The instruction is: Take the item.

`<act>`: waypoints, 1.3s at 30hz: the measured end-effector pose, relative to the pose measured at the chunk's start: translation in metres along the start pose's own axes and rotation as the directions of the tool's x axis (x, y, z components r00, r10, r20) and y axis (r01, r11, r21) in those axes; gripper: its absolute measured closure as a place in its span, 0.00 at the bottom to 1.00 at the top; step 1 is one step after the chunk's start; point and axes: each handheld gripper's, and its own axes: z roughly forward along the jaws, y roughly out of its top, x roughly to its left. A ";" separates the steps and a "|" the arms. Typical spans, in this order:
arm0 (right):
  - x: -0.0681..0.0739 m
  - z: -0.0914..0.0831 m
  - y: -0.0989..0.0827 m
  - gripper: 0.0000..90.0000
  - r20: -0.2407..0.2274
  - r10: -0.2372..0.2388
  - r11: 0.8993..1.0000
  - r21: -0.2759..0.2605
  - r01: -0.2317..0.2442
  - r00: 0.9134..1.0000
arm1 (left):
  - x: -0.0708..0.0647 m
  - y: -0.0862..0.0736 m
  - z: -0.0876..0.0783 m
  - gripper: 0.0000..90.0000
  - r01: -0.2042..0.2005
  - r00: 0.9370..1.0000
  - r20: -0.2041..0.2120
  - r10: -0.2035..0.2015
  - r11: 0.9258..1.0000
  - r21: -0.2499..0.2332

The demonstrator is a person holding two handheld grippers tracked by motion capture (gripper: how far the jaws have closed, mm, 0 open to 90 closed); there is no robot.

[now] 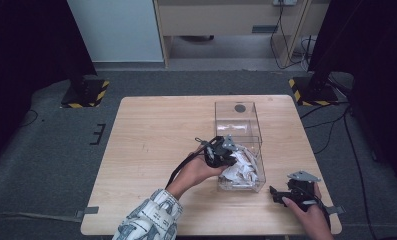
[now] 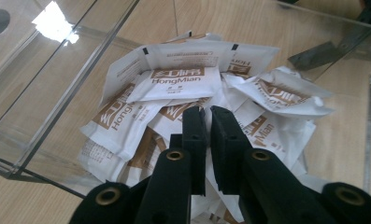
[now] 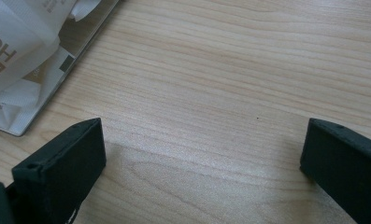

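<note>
Your left gripper (image 1: 221, 152) sits mid-frame in the high view, reaching into the near end of the clear box (image 1: 246, 131), right over the pile of white sachets (image 1: 243, 167). In the left gripper view the jaws are nearly together, only a thin gap between them, tips down in the sachets (image 2: 174, 81) at frame centre. A sachet edge may be caught between the tips, but you can't tell that from here. The sachets carry brown "HongMian" print and lie heaped against the box's near wall (image 2: 43, 116).

Your right gripper (image 1: 293, 192) rests at lower right of the high view, on the counter (image 1: 156, 135), well apart from the box. In the right gripper view its jaws stand wide, one at lower left and one at lower right, with bare wood (image 3: 211, 93) between them. The box corner with sachets (image 3: 19, 60) shows at upper left there.
</note>
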 end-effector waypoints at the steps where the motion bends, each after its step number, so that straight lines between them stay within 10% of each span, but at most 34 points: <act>1: 0.000 0.000 0.000 0.01 0.000 0.000 1.000 0.000 0.000 1.000 | -0.001 0.001 -0.001 0.96 -0.005 1.000 0.000 0.005 1.000 -0.003; 39: 0.000 0.000 0.000 0.01 0.000 -0.001 1.000 0.000 0.001 1.000 | 0.008 0.007 -0.030 0.98 0.036 0.999 -0.016 -0.038 0.991 -0.125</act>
